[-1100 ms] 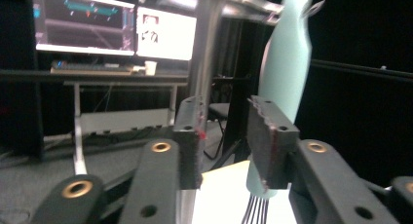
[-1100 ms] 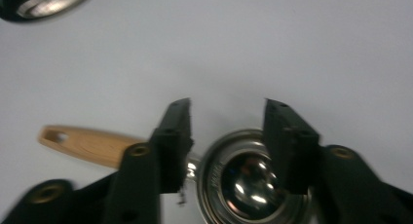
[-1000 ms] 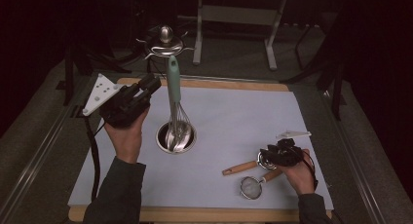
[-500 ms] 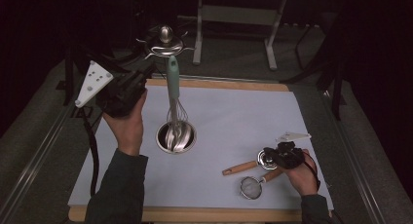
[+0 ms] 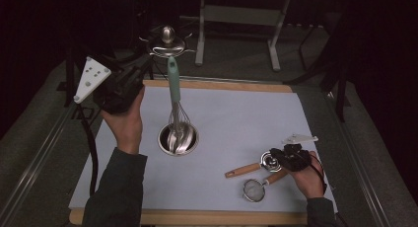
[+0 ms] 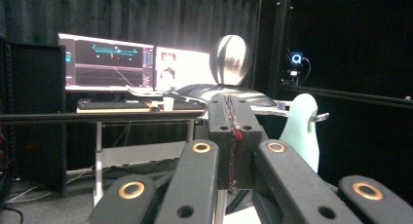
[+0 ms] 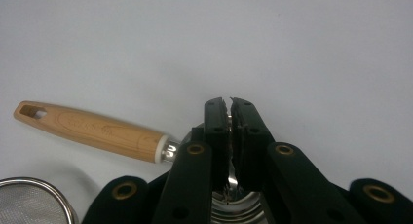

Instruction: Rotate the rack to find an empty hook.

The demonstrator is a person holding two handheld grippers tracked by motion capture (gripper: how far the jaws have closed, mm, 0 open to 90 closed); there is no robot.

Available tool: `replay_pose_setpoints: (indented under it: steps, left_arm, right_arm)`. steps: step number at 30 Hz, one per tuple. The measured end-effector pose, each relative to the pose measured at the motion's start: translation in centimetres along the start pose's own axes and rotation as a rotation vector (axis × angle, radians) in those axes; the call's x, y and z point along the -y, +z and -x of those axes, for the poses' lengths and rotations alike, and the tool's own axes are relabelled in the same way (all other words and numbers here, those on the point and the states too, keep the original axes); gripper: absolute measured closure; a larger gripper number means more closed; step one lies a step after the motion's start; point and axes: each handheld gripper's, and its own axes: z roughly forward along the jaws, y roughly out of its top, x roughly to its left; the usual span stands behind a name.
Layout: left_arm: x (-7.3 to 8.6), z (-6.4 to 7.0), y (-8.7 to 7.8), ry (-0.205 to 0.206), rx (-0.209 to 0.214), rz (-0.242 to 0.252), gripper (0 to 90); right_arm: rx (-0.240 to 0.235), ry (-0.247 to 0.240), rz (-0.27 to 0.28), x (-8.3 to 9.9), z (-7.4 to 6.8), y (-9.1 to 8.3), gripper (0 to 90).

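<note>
Since the earlier frames the left gripper point(image 5: 129, 74) has risen from beside the whisk point(image 5: 173, 106) toward the table's far left corner; the right gripper point(image 5: 282, 158) has not shifted.

High view: the whisk stands in the steel cup point(image 5: 178, 139), its mint handle leaning toward the far edge, where a steel lid with a knob point(image 5: 168, 42) sits just past the handle's tip. The left gripper is near the handle's top but apart from it. Near the right hand point(image 5: 308, 175) lie a wooden-handled measuring cup point(image 5: 254, 166) and a small mesh strainer point(image 5: 256, 189).

Left gripper view: jaws pressed together with nothing between them; the lid's knob point(image 6: 229, 59) and the whisk handle's tip point(image 6: 300, 131) stand beyond, plus monitors point(image 6: 106, 62) that the high view lacks.

Right gripper view: jaws clamped on the measuring cup's metal rim point(image 7: 231, 177), its wooden handle point(image 7: 90, 131) running left, the strainer's rim point(image 7: 34, 199) at the lower left
</note>
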Motion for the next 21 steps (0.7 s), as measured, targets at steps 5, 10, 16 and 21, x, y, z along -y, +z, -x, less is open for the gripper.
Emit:
replay_pose_setpoints:
  steps: [5,10,16,21]
  left_arm:
    - [-0.2,-0.4,0.2,0.015,-0.014,-0.014,89.7]
    - [-0.4,-1.1,0.5,0.008,-0.033,-0.022,89.7]
    - [-0.5,-1.7,1.0,0.007,-0.049,-0.029,89.7]
    - [-0.7,-2.1,1.3,0.001,-0.061,-0.034,89.7]
  right_arm:
    - [0.013,0.012,0.008,0.1,0.4,-0.4,85.7]
    - [0.026,0.030,0.029,0.2,1.1,-1.1,85.4]
    - [0.033,0.046,0.034,0.4,1.6,-1.4,84.7]
    - [0.035,0.042,0.036,0.4,1.7,-1.5,84.7]
